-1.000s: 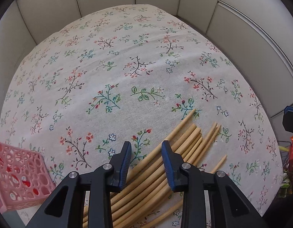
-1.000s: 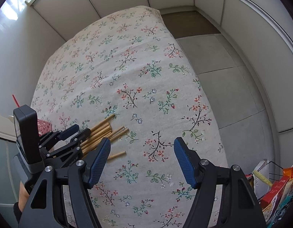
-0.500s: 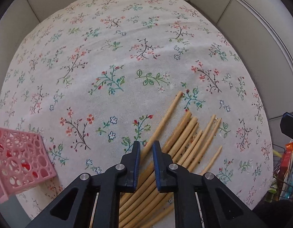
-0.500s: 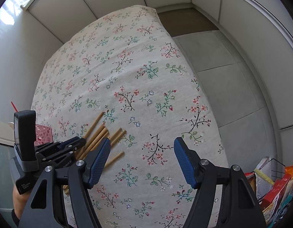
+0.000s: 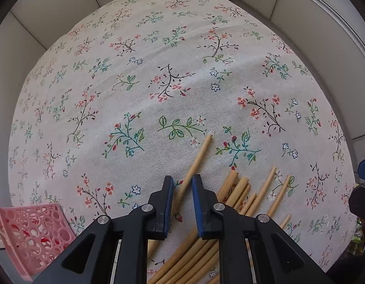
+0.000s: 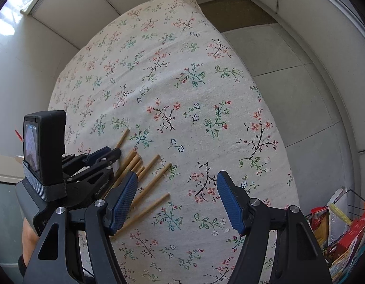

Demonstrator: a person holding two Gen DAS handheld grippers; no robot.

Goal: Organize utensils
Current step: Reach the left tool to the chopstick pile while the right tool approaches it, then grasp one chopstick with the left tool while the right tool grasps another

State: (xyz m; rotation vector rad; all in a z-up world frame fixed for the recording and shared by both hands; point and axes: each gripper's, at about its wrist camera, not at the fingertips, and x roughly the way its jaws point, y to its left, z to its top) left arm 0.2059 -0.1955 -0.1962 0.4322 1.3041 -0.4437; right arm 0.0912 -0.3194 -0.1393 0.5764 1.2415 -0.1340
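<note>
Left gripper [image 5: 183, 187] is clamped on one chopstick [image 5: 198, 156], pulled out sideways from the pile [image 5: 239, 196]; its far end is on the cloth [image 5: 173, 54], so whether it is lifted at all I can't tell. Its jaws have just been closing, with that stick between them. Right gripper [image 6: 177, 198] hangs over the cloth, jaws wide apart, nothing in them.

Progress, as I read it: early. The rest of the chopsticks lie loose in a fan on the cloth just right of the held one, a few stragglers spread further right. The pink basket [image 5: 33, 232] sits at the near-left edge; something red is inside, can't make out what. No wooden stick visible in it.

Left to do: probably move this stick to the basket, then repeat for the whole pile. The right gripper is doing nothing.
</note>
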